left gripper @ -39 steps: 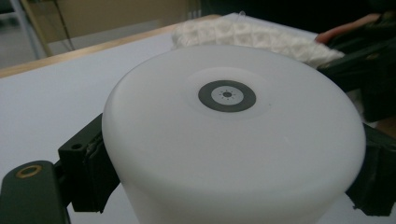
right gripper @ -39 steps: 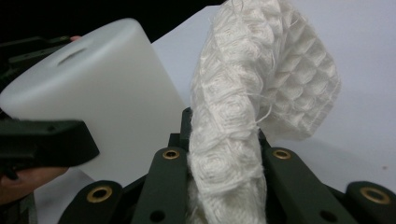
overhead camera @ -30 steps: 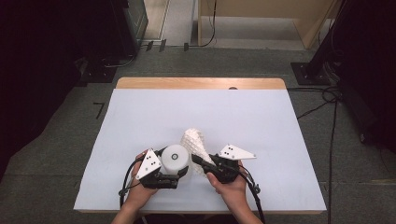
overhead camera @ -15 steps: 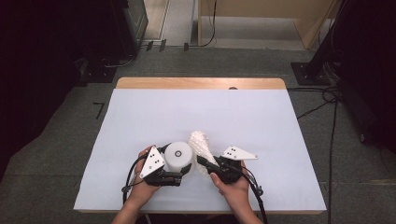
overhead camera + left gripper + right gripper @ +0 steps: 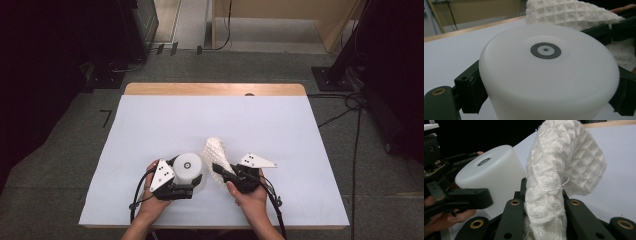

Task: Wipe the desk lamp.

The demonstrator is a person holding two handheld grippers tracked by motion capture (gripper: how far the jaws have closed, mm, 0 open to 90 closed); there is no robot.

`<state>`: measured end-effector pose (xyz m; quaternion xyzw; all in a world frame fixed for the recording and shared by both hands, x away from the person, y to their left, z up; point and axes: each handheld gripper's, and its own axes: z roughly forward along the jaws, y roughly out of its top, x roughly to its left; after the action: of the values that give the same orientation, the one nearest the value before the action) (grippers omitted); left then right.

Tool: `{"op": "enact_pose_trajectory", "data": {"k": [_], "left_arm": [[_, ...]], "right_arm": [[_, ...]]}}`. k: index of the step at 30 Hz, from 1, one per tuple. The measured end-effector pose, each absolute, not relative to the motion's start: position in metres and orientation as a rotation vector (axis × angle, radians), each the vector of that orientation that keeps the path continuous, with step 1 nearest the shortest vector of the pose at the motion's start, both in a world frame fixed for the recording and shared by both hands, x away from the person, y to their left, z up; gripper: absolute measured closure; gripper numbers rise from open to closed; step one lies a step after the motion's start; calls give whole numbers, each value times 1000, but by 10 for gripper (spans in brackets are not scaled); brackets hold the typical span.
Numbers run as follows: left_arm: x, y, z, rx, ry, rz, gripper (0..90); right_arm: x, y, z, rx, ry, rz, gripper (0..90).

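At the near left of the white table [image 5: 150, 125], the left gripper [image 5: 186, 187] is seen clamped on an upright white cylinder [image 5: 188, 167], one jaw pressed to each side of its wall. A grey ring mark [image 5: 545, 50] is noted at the centre of the cylinder's flat top. Just to the right, a white waffle-weave cloth [image 5: 216, 157] is held bunched and raised off the table, pinched between the closed jaws of the right gripper [image 5: 222, 172]. The cloth stands just beside the cylinder; whether they touch cannot be told.
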<state>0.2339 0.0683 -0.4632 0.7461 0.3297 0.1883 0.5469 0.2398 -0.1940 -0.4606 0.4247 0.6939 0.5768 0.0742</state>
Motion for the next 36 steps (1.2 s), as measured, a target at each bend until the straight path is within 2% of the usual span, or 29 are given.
{"op": "enact_pose_trajectory", "data": {"k": [1, 9, 14, 18, 27, 36], "left_arm": [[233, 68, -462, 1772, 804, 450, 0], [213, 47, -464, 1732, 970, 627, 0], [210, 36, -472, 1759, 999, 688, 88], [215, 43, -469, 1790, 946, 643, 89], [224, 82, -448, 1726, 741, 441, 90], [223, 69, -455, 1790, 703, 437, 89]], "right_arm": [[240, -193, -460, 1277, 2083, 1730, 773], [246, -190, -463, 1280, 2078, 1691, 765], [246, -190, -465, 1286, 2072, 1665, 762], [246, -193, -464, 1289, 2064, 1666, 763], [243, -191, -463, 1276, 2068, 1668, 764], [234, -178, -457, 1185, 2105, 1727, 765]]}}
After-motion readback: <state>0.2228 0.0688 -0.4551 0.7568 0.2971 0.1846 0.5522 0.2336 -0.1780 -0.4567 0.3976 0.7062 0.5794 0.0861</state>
